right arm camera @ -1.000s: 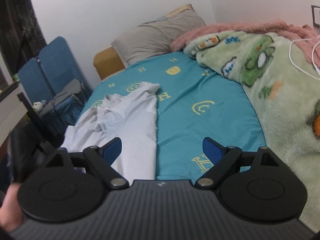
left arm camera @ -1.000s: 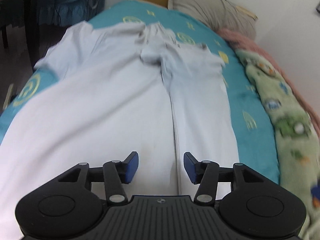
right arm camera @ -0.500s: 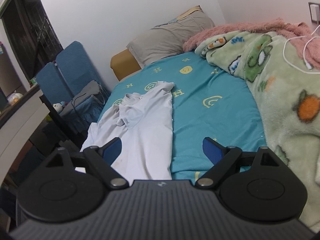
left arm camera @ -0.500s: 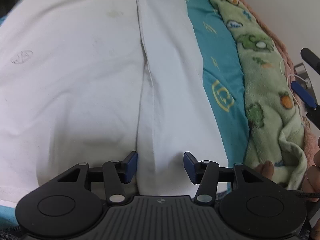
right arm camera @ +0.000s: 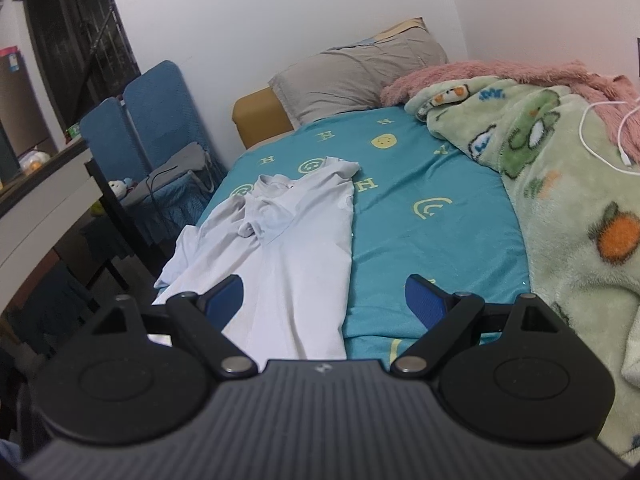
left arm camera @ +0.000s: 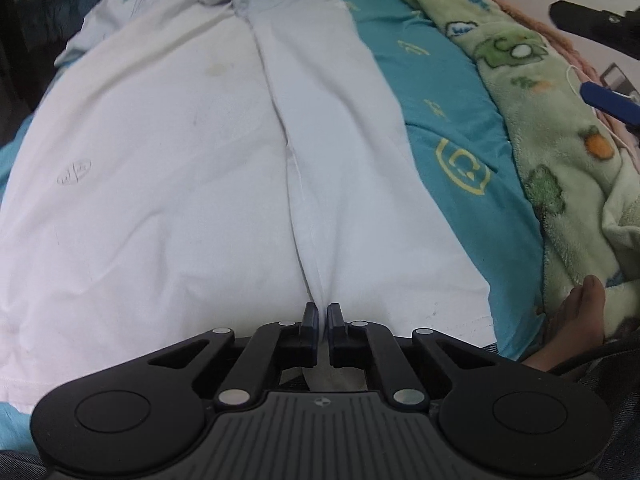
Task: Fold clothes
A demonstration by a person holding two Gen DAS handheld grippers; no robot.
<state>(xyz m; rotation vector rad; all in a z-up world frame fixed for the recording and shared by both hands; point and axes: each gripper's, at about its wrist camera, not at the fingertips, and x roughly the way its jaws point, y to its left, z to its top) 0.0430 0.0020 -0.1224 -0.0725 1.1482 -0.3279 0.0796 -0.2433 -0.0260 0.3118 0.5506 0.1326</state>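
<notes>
The left gripper (left arm camera: 322, 314) is seen at the near hem of the white polo shirt (left arm camera: 168, 184), pitched steeply downward, with its fingers (left arm camera: 310, 322) closing on a raised ridge of fabric along the shirt's lengthwise fold line; only a thin pinch of cloth is left between the pads. The shirt is laid lengthwise on the bed, on the teal printed sheet (left arm camera: 448, 128), with its right-hand side already folded inward over the body, so that a narrower, slightly bluish panel is seen beside the wider white panel. A small embossed logo (left arm camera: 74, 172) is carried on the wide panel, and faint stains are visible further up. A person's hand (left arm camera: 576, 320) is seen at the bed edge to the right of the shirt, beside the green cartoon-print blanket (left arm camera: 560, 132). The right gripper (right arm camera: 322, 298) is held above the near end of the bed, and its blue-padded fingers (right arm camera: 224, 298) are spread wide with nothing between them. Further off in the right wrist view, the shirt (right arm camera: 288, 248) is seen with its collar toward the head of the bed and one sleeve hanging toward the left bed edge. A white cable (right arm camera: 604, 136) is laid on the blanket. Beyond, a grey pillow (right arm camera: 360, 76) and a pink fleece (right arm camera: 480, 76) are placed against the wall.
</notes>
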